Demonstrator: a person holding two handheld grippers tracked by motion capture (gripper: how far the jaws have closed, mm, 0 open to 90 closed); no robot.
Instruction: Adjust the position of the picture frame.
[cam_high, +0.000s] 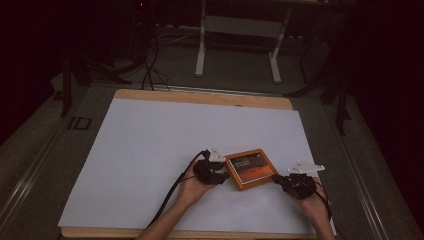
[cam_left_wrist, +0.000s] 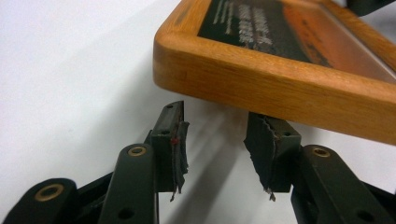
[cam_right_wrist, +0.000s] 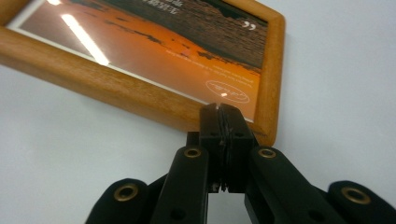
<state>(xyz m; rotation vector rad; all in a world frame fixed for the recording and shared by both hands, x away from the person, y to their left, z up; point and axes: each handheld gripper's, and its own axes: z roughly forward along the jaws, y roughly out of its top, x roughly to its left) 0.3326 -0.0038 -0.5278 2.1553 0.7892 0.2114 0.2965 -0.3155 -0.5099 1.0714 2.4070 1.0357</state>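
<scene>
At the near edge of the wooden picture frame (cam_left_wrist: 261, 79), the left gripper (cam_left_wrist: 219, 140) has its fingers (cam_left_wrist: 173, 140) parted to a moderate gap, with nothing pressed between the torn pads; the tips sit just under the frame's rounded edge, one finger to each side of a bare strip of white sheet (cam_left_wrist: 70, 70). In the right gripper view, the right gripper (cam_right_wrist: 224, 122) has its fingers (cam_right_wrist: 211, 126) brought flat together, pad against pad, with their joined tip against the frame's wooden border near one corner; whether it presses on the wood cannot be told. The frame holds an orange and dark print with small pale lettering, under glass that reflects a strip of light. In the high view, the frame (cam_high: 251, 169) lies on the sheet toward the near side of the desk (cam_high: 200, 96), slightly turned, between the left gripper (cam_high: 220, 175) and the right gripper (cam_high: 278, 179), each held in a hand, with cables trailing back toward the person.
</scene>
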